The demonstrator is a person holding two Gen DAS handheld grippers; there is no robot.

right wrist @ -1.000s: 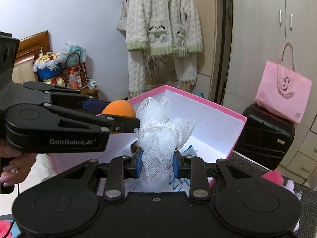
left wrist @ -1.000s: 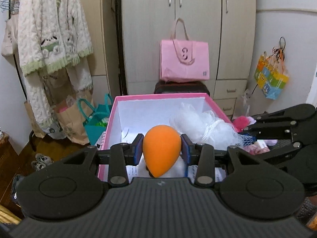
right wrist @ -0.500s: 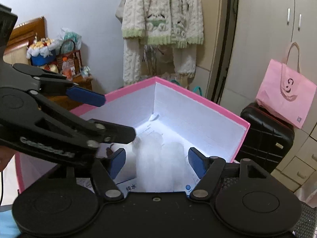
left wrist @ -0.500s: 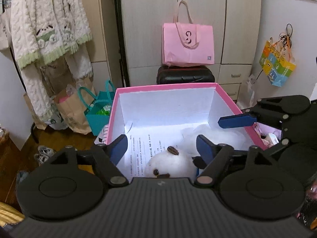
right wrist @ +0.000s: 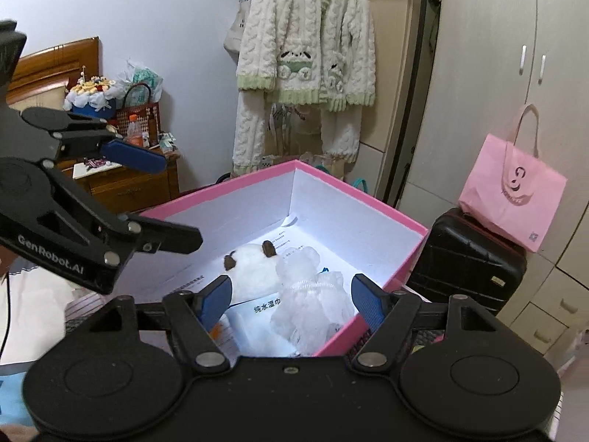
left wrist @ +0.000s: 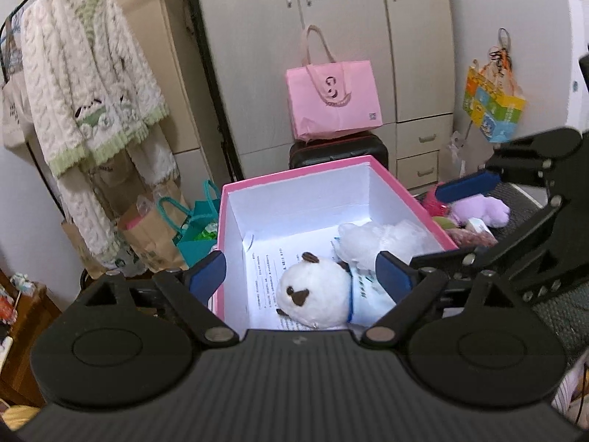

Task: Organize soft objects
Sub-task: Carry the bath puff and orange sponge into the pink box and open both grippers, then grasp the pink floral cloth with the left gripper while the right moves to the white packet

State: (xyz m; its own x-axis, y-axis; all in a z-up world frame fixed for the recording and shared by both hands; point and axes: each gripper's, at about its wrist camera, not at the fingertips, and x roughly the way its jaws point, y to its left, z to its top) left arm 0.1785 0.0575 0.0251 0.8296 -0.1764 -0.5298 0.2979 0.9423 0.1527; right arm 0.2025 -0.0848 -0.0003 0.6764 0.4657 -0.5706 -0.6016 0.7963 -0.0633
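Pink box (left wrist: pixel 401 188) open-topped; plush (left wrist: pixel 316 294), mesh puff (right wrist: pixel 313 294) crowd near floor; far half bare.

Left gripper (left wrist: pixel 300 272): mine, tipped a bit downward, jaws opening and spread pretty wide, nothing pinched between the blue pads (left wrist: pixel 208 272).
Right gripper (right wrist: pixel 291 298): same deal, angled down, jaws opening, pads (right wrist: pixel 217 300) gripping nothing.
Side by side: my left one shows up at the left edge of my right camera, and my right one at the right edge of my left camera.
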